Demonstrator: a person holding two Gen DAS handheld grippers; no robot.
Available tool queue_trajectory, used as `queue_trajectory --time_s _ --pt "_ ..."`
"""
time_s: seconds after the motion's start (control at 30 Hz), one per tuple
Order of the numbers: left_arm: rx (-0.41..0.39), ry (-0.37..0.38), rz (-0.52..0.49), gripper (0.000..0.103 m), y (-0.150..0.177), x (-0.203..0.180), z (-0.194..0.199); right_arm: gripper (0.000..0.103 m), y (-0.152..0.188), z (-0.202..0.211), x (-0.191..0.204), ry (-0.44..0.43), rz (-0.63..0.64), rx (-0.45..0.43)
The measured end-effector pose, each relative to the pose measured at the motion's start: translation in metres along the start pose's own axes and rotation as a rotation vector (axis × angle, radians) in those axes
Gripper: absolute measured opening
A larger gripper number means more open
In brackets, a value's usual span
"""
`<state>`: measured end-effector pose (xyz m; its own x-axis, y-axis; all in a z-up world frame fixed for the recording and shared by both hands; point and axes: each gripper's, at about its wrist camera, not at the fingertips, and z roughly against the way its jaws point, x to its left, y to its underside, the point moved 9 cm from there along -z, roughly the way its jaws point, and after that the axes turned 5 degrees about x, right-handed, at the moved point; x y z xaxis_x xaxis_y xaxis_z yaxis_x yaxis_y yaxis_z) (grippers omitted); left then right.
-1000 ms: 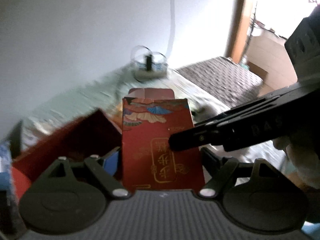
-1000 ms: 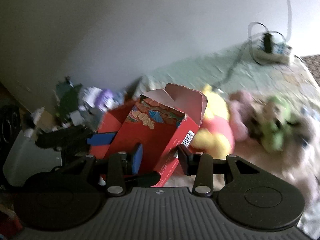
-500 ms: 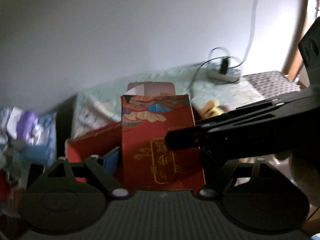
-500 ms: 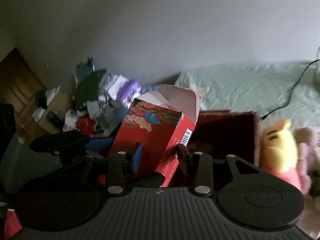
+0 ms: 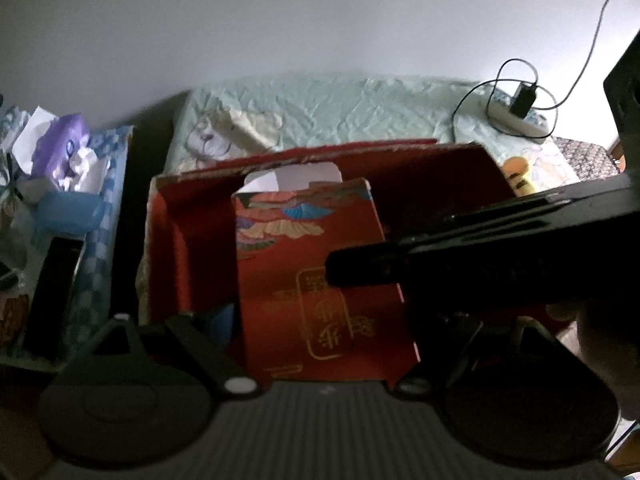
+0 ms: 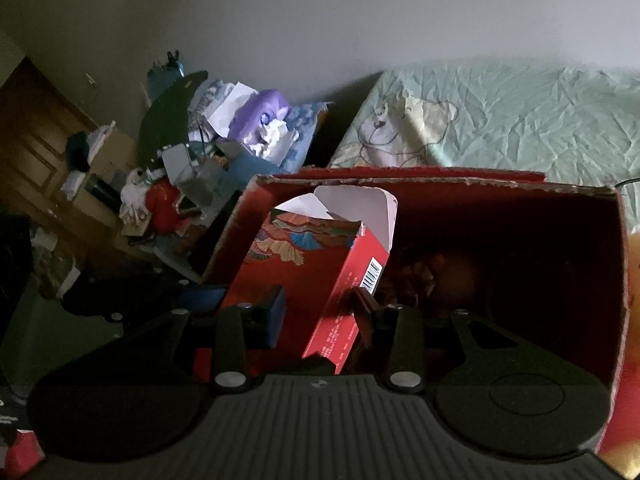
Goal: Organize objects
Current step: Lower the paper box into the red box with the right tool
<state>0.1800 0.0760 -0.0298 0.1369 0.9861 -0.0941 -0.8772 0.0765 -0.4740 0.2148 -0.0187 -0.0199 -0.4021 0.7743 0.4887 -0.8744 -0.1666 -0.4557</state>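
Carton point(image 6: 308, 276): thin red printed card, top flap open and standing up, white inside showing. Judged light, probably empty or near empty, walls easily crushed; printed faces likely slick. Best held low across the narrow sides, near the folded edges where the card is stiffest; open top to be avoided.

Location: upright, slightly tilted, held inside the left part of the big red box point(image 6: 616, 264), bottom not visible, so contact with the box floor cannot be told. Box rests on the pale green sheet point(image 6: 520, 120); its interior is dark, contents unclear.

Right gripper point(image 6: 318, 308): clenched on the carton's lower part, blue pad on the broad face, other finger on the barcode side. Pointed forward and down into the box.

Left gripper point(image 5: 320, 344): closed on the same carton across its width, low down, broad face toward the camera. Right tool's finger crosses in front of that face in the left view.

Clutter point(image 6: 224, 136) beside the box, apart from it.
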Motion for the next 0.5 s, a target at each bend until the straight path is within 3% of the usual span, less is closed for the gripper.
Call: queue_trajectory --time_s 0.2,0.5 --pt "0.036 0.002 0.028 0.084 0.0 0.008 -0.016 0.04 -0.002 -0.015 -0.01 -0.026 -0.026 0.033" --pt "0.07 -0.065 0.023 0.084 0.002 0.012 -0.028 0.04 -0.002 -0.027 -0.011 -0.039 -0.014 0.035"
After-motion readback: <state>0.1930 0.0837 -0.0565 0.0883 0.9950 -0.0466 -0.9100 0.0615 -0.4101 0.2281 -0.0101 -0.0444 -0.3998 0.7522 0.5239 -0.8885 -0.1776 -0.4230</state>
